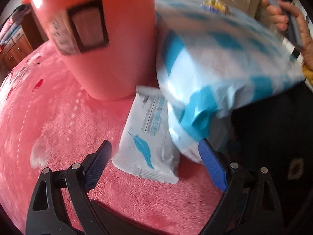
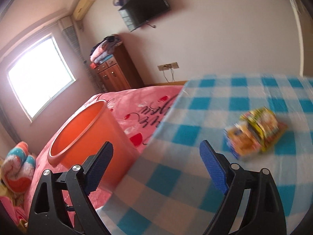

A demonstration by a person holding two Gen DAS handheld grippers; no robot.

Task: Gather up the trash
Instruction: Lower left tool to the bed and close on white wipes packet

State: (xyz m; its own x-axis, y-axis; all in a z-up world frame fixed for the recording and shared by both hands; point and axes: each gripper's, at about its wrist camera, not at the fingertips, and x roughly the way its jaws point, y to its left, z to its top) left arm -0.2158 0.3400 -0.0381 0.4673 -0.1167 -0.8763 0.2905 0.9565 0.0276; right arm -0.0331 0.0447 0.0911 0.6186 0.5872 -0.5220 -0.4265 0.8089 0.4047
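Note:
An orange plastic bin [image 1: 109,39] stands on the pink bedspread [image 1: 49,121]. A white packet with a blue feather print [image 1: 148,137] lies at its foot, against the blue-and-white checked pillow [image 1: 225,68]. My left gripper [image 1: 154,162] points down at the packet, open, with the packet's near end between the fingers and untouched. In the right wrist view the bin [image 2: 82,135] is at the left, and my right gripper [image 2: 156,162] hovers open and empty over the checked pillow [image 2: 215,117]. Crumpled yellow snack wrappers [image 2: 254,135] lie on the pillow to its right.
A wooden cabinet [image 2: 117,72] with folded bedding stands by the far wall, under a mounted TV [image 2: 146,5]. A window [image 2: 39,76] is at the left. A rolled striped blanket [image 2: 17,168] lies beside the bed. A hand [image 1: 289,19] holds the right gripper beyond the pillow.

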